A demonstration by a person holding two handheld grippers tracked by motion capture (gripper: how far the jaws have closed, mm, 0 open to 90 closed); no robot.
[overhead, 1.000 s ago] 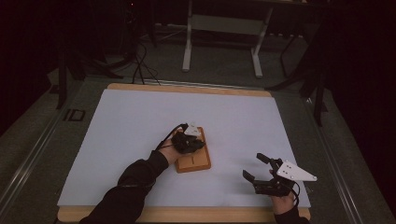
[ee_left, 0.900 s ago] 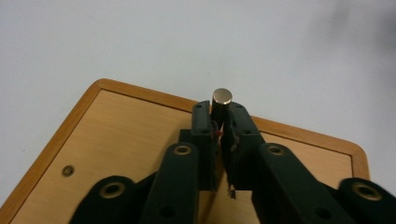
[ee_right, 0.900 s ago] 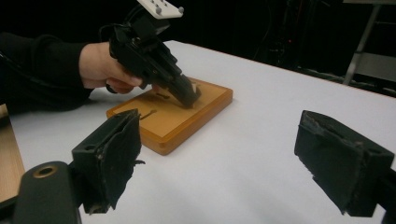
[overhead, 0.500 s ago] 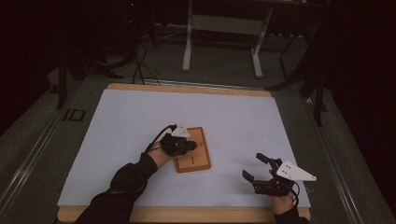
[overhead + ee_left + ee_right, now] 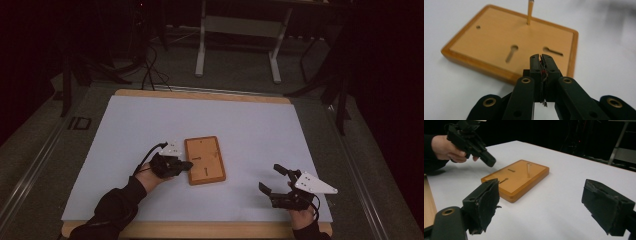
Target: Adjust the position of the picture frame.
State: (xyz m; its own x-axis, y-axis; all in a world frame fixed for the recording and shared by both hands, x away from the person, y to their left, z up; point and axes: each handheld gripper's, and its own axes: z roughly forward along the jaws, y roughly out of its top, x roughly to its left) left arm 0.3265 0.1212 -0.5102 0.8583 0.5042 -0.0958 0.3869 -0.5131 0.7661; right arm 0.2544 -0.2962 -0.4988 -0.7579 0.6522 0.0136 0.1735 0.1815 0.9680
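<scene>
The wooden board (image 5: 205, 160) lay flat mid-table on the white sheet (image 5: 125, 130), looked stiff, light-ish & prob slippery w/ a thin fragile peg (image 5: 530, 12), best taken by its raised rim; left gripper (image 5: 186, 165) was closed on nothing beside it, right gripper (image 5: 272, 179) gaped wide, well apart.

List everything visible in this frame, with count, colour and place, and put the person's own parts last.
wooden board: one, orange-brown, flat on the sheet near the middle, with slots and a small hole in its face.
peg: one, light wood, standing upright in the board.
sheet: one, pale blue-white, covering the tabletop.
table: one, light wood edge showing around the sheet.
metal stand: one, grey, on the floor behind the table.
left gripper: one, black, jaws shut, at the board's left edge.
right gripper: one, black, jaws open, near the sheet's front right.
</scene>
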